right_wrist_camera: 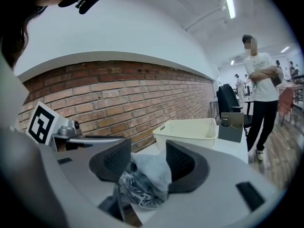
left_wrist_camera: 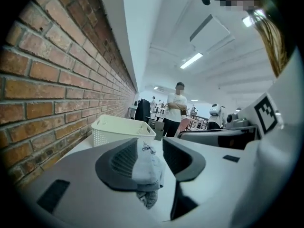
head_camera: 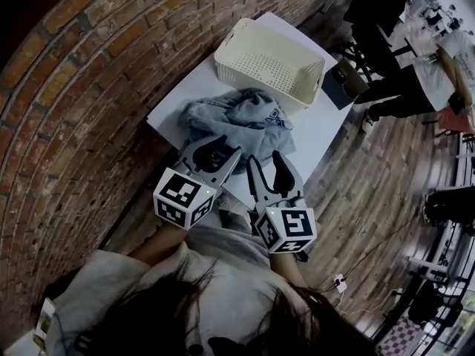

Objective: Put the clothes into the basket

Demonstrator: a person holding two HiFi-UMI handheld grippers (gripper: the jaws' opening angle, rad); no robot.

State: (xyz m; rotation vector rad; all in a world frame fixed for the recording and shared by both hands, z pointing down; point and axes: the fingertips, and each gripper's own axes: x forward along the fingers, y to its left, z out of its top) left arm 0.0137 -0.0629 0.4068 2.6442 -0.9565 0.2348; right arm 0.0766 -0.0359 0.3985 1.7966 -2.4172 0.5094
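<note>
Grey fabric, the clothes [head_camera: 237, 117], lies heaped mid-frame on the white counter [head_camera: 323, 128], just beside the cream basket [head_camera: 260, 76] at upper centre and not in it. The left tool [head_camera: 216, 154] has its jaws slightly apart, with a fold resting against one jaw, unclamped. The right tool [head_camera: 265, 165] gapes wider, cloth bunched loosely in its gap.

Top [head_camera: 230, 254]: is showing pale grey.
Hair [head_camera: 245, 321]: is hanging dark and long.
Left gripper [head_camera: 223, 149], right gripper [head_camera: 266, 163]: are carrying black-and-white marker cubes [head_camera: 184, 195].
</note>
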